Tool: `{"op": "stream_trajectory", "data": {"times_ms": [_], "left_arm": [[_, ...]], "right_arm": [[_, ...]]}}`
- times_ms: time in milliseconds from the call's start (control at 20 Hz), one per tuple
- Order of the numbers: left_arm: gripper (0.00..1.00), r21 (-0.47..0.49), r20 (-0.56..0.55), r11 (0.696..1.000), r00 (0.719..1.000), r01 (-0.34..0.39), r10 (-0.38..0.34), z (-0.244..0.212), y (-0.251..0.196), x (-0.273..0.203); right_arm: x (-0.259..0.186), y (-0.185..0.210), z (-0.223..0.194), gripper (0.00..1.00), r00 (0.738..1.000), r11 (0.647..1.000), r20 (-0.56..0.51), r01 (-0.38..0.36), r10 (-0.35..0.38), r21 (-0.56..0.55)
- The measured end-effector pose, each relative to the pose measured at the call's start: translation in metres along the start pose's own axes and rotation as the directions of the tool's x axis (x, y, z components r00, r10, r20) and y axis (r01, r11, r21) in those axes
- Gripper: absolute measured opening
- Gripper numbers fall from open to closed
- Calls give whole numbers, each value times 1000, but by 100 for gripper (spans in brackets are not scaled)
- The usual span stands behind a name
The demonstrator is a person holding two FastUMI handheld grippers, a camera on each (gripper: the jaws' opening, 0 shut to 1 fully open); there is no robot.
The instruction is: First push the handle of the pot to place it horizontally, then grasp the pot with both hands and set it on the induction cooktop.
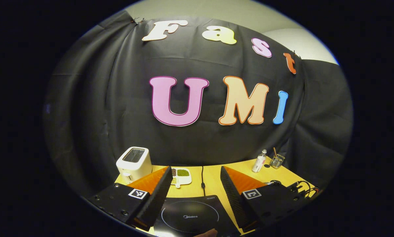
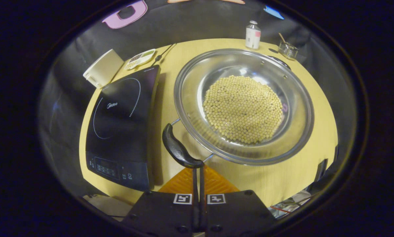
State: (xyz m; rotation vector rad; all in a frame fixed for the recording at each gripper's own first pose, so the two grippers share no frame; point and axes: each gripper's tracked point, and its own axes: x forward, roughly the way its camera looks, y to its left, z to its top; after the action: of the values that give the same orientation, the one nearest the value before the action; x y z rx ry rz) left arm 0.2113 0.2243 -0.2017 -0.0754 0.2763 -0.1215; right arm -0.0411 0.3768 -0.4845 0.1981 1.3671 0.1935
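The steel pot (image 2: 197,75), wide and shallow with a bed of pale yellow beans (image 2: 243,108), stands on the yellow table to the right of the black induction cooktop (image 2: 121,115). Its near black handle (image 2: 179,149) lies slanted, pointing towards the cooktop's front corner. My right gripper (image 2: 197,168) is shut, its tips right at the handle's near end, holding nothing. My left gripper (image 1: 196,171) hangs open above the cooktop (image 1: 190,215), nothing between its fingers.
A white toaster (image 1: 134,163) (image 2: 102,68) and a small dish of beans (image 1: 180,176) (image 2: 140,58) stand behind the cooktop. A small bottle (image 2: 252,34) and a glass jar (image 2: 287,50) sit at the table's back edge. The cooktop's cable (image 1: 202,179) runs back to the wall.
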Motion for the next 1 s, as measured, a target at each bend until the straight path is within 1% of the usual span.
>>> {"op": "stream_trajectory", "data": {"times_ms": [50,100,150,200,250,300,350,400,450,650,700,800,1000], "left_arm": [[89,-1,2,1000,1000,-5,5,0,4,0],[89,-2,4,1000,1000,-8,8,0,6,0],[89,-2,5,1000,1000,-9,9,0,8,0],[89,-1,5,1000,1000,-9,9,-1,9,0],[89,-1,4,1000,1000,-10,10,-1,9,1],[89,-2,3,1000,1000,-10,10,-1,11,2],[89,-3,4,1000,1000,-9,9,-1,11,2],[89,-4,3,1000,1000,-8,8,-3,11,3],[89,-5,3,1000,1000,-6,6,-3,11,4],[89,-4,-1,1000,1000,-4,4,-4,11,4],[89,-4,-2,1000,1000,-5,5,-5,13,3],[89,-2,-4,1000,1000,-10,10,-6,15,4],[89,11,-7,1000,1000,-20,20,-6,20,3]], "right_arm": [[0,-8,-1,0,1000,1000,-4,27,-27,-15],[-2,-14,2,2,999,999,-1,44,-44,-14],[-2,-15,4,2,999,999,7,43,-43,0],[-4,-14,7,3,999,999,13,34,-34,10],[-5,-13,10,0,999,999,21,28,-28,17],[-5,-11,12,2,999,999,26,26,-26,20],[-5,-8,14,3,999,1000,27,26,-27,17],[-4,-4,18,3,999,1000,30,24,-24,12],[-3,1,21,0,999,1000,35,18,-18,8],[2,19,40,0,999,1000,52,-13,13,6],[3,24,44,3,998,1000,55,-22,21,8],[6,33,53,2,997,999,62,-36,36,12],[12,46,67,2,995,996,69,-70,66,61]]}}
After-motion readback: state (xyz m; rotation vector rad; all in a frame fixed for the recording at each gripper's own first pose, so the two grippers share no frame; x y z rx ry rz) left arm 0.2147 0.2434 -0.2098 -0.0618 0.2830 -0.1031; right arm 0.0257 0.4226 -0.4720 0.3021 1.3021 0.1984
